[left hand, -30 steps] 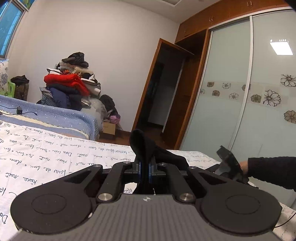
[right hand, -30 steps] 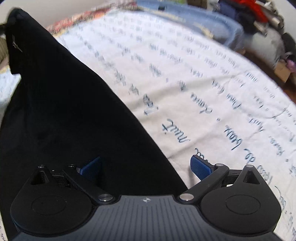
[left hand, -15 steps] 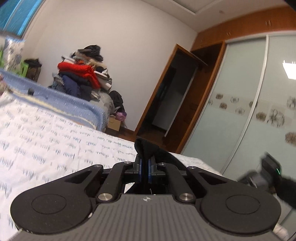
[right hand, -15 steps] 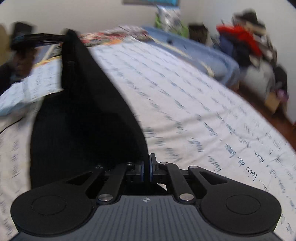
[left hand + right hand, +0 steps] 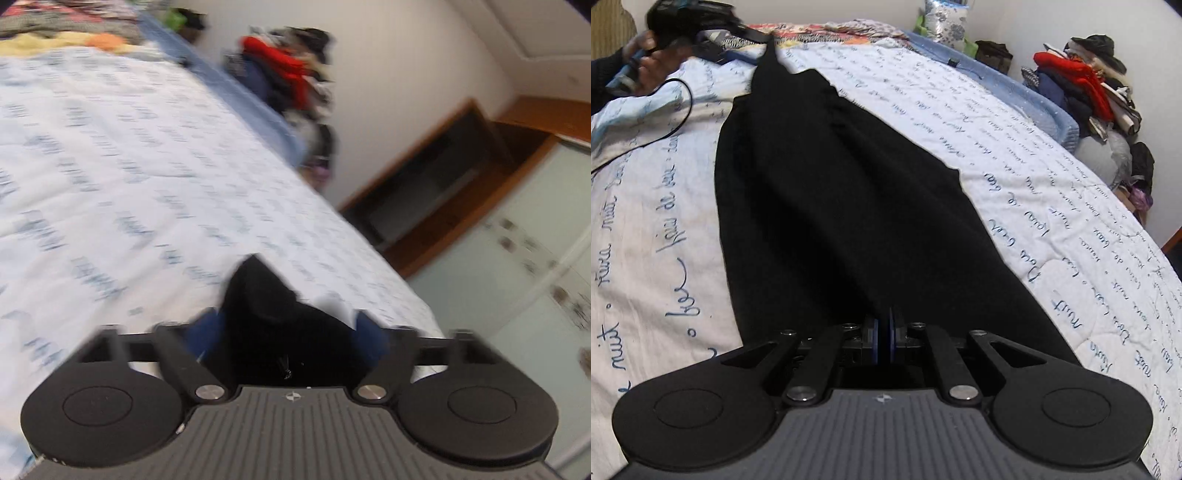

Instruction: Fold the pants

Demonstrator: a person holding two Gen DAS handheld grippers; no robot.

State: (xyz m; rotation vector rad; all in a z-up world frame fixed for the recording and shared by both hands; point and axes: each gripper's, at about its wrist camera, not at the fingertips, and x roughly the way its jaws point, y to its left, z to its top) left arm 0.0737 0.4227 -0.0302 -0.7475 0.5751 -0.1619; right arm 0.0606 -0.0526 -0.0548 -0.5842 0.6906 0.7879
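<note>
Pants (image 5: 849, 206): we are stretching them flat on the bed (image 5: 1015, 166). Right hand-held gripper (image 5: 882, 341) clamped on fabric; left hand-held gripper (image 5: 288, 332) has just been opening, cloth loose between. Next, we judge: regrasp for folding.

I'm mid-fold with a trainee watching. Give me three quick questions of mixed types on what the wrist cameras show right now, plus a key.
1. True or false: the right gripper is shut on the pants.
2. What do the pants lie on? A) bare floor B) a quilt with blue writing C) a wooden table
3. What is between the jaws of the left gripper?

Key
1. True: its pads are closed on the near edge of the black cloth.
2. B.
3. Pants cloth. The jaws have just been opening and now stand wide, with the pads off the cloth.
</note>
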